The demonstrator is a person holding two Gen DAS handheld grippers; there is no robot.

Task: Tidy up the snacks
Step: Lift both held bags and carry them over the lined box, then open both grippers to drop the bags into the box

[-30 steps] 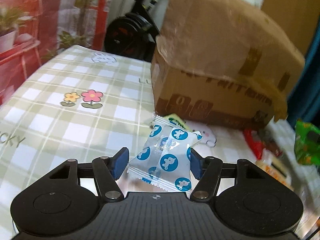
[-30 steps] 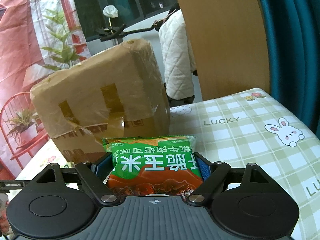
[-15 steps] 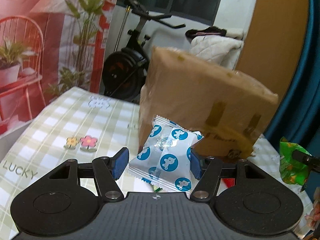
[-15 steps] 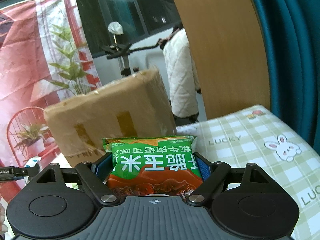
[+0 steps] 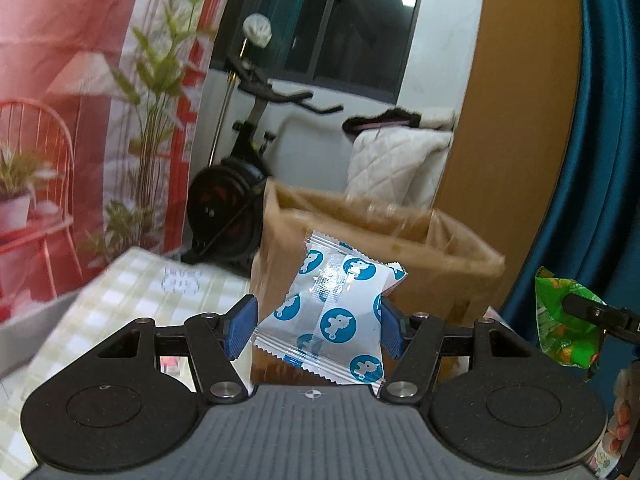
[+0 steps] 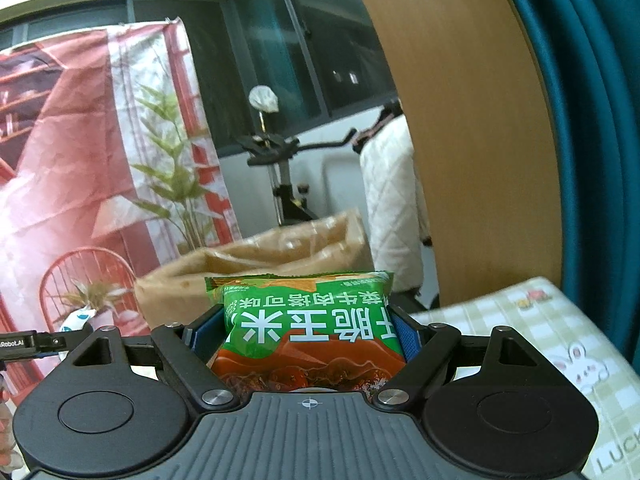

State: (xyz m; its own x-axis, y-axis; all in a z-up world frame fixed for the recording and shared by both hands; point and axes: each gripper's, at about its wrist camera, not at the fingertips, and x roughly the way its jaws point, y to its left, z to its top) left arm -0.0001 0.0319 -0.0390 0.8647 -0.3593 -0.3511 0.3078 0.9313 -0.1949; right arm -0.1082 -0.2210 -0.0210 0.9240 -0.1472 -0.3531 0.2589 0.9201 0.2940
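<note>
The box (image 5: 372, 248) sits ahead and below both hands. Left fingers (image 5: 244, 326) hold the white pack (image 5: 340, 312); right fingers (image 6: 408, 340) hold the green bag (image 6: 308, 328).

The open cardboard box (image 5: 372, 240) stands just ahead; its mouth is unobstructed.

Both wrist views (close) face the box (image 5: 360, 236).

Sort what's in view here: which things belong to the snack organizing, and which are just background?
Part of the job:
- blue-and-white packet, clamped in the left gripper
- green snack bag, clamped in the right gripper
- open cardboard box beyond both

Just there:
- exercise bike
- quilted white jacket
- checked tablecloth
- red plant-print backdrop
</note>
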